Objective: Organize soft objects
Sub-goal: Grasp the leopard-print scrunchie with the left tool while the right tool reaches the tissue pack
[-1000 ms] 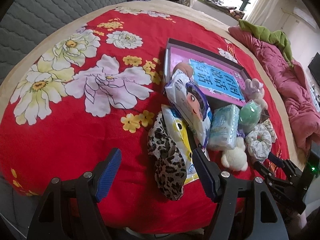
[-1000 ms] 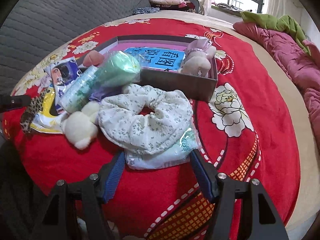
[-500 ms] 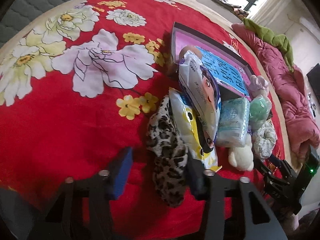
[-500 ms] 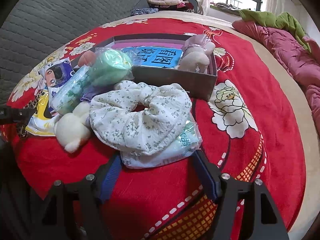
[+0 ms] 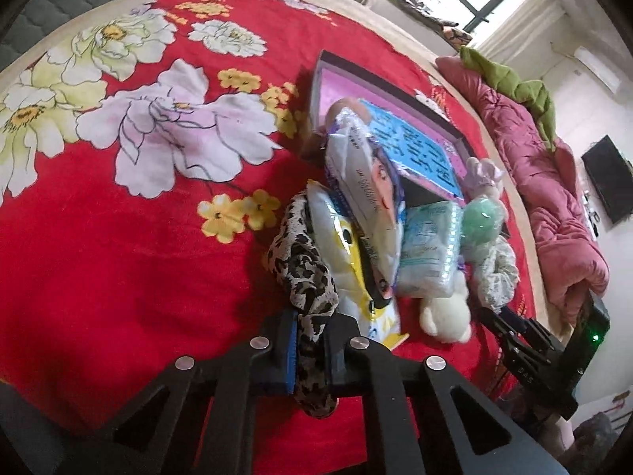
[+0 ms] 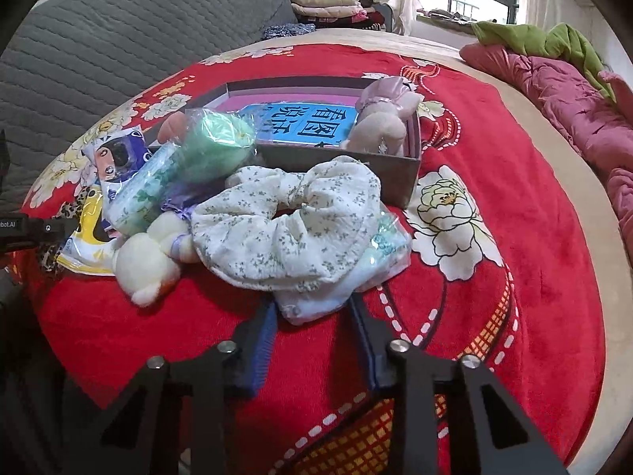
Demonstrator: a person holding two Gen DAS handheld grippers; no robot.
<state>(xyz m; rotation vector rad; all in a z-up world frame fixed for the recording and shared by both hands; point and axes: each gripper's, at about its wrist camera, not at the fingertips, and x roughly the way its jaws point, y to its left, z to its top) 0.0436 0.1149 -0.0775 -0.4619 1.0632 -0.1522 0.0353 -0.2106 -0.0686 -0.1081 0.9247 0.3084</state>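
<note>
My left gripper (image 5: 307, 342) is shut on a leopard-print cloth (image 5: 304, 261) at the near end of a row of soft things on the red bed. Beside the cloth lie a yellow packet (image 5: 344, 253), a cartoon-face packet (image 5: 368, 186), a tissue pack (image 5: 429, 249) and a cream plush (image 5: 443, 314). My right gripper (image 6: 312, 322) is open, its fingers either side of a clear bagged white item (image 6: 348, 281) under a floral scrunchie (image 6: 285, 225). An open box (image 6: 348, 166) holds a blue booklet (image 6: 304, 122) and a pink plush (image 6: 381, 114).
The red floral blanket (image 5: 118, 237) covers the bed. A grey quilted headboard (image 6: 118, 39) stands behind. A pink and green duvet (image 6: 561, 79) lies bunched at the right. A green wrapped roll (image 6: 213, 146) rests against the box's near wall.
My left gripper moved forward and closed on the leopard-print cloth. My right gripper moved in and narrowed around the bagged item.
</note>
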